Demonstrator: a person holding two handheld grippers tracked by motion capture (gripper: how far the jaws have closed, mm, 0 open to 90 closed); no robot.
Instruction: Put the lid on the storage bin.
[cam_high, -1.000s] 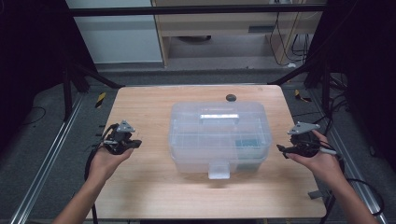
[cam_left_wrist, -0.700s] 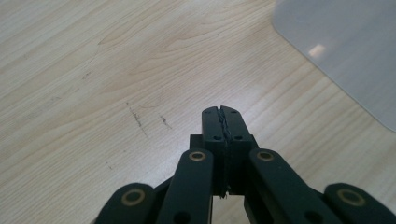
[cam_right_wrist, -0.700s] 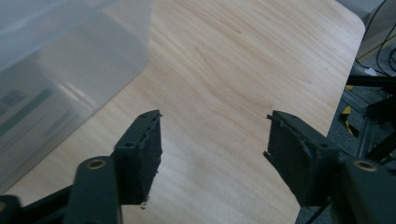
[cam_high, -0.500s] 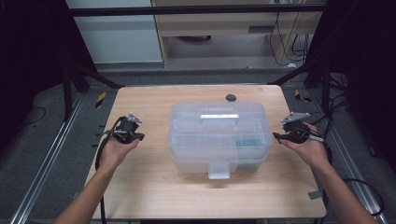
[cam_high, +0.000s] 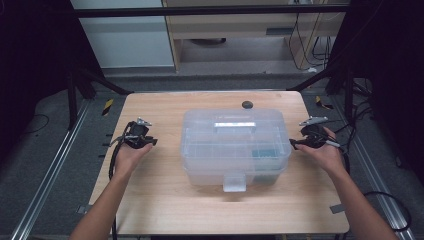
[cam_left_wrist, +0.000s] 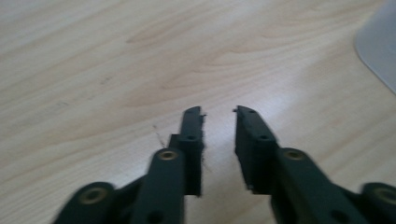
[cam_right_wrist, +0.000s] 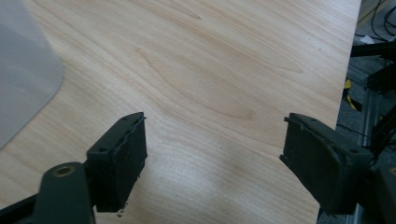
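Observation:
A clear plastic lidded box (cam_high: 232, 145) stands mid-table, with a handle on top, a latch at its front and something blue inside. My left gripper (cam_high: 151, 142) hovers to its left, jaws pointing at the box side. In the left gripper view the left gripper (cam_left_wrist: 218, 112) stands a little open over bare wood; its jaws have just been opening with nothing between them. The box corner (cam_left_wrist: 380, 46) lies ahead to the right. My right gripper (cam_high: 295, 144) sits at the box's right side. That right gripper (cam_right_wrist: 215, 121) is wide open, jaws just opening further, nothing between, beside the box edge (cam_right_wrist: 23, 70).
A small dark round disc (cam_high: 247, 105) lies on the wooden table (cam_high: 165, 200) behind the box. The table's right edge (cam_right_wrist: 343, 93) runs close past the right gripper. Metal rails and cables flank the table on the floor.
Both hands have moved away from the person and inward, closer to the box's sides, and lower. The left jaws have parted from shut to a small gap.

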